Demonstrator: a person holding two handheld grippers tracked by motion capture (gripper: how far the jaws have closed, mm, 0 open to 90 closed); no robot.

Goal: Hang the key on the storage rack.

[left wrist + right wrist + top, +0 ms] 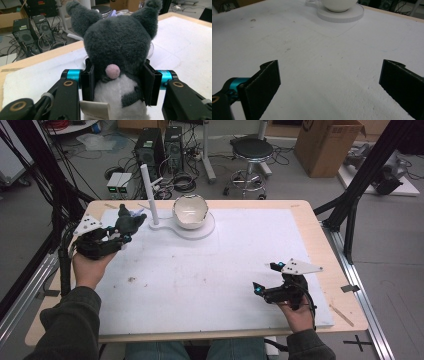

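Forearms: two dark sleeves come in from the bottom edge of the high view, each hand holding one gripper.
Table: wooden top (pixel 320 245) covered by a white foam sheet (pixel 215 270), lightly marked and scuffed.
Round stand: white flat base (pixel 205 231) at the far middle of the sheet, with a thin white post (pixel 149 195) upright at its left end.
Bowl: white bowl (pixel 190 211) sits on the round base, right of the post.
Plush toy: dark grey soft animal (pixel 120 42) with a white belly and pink nose, lifted off the sheet at the far left, just beside the post.
Left gripper: left gripper (pixel 119 81) has its pads pressed into both sides of the toy's body, clamping it.
Right gripper: right gripper (pixel 329 85) hangs low over the near right of the sheet, jaws spread wide, bare foam between them.
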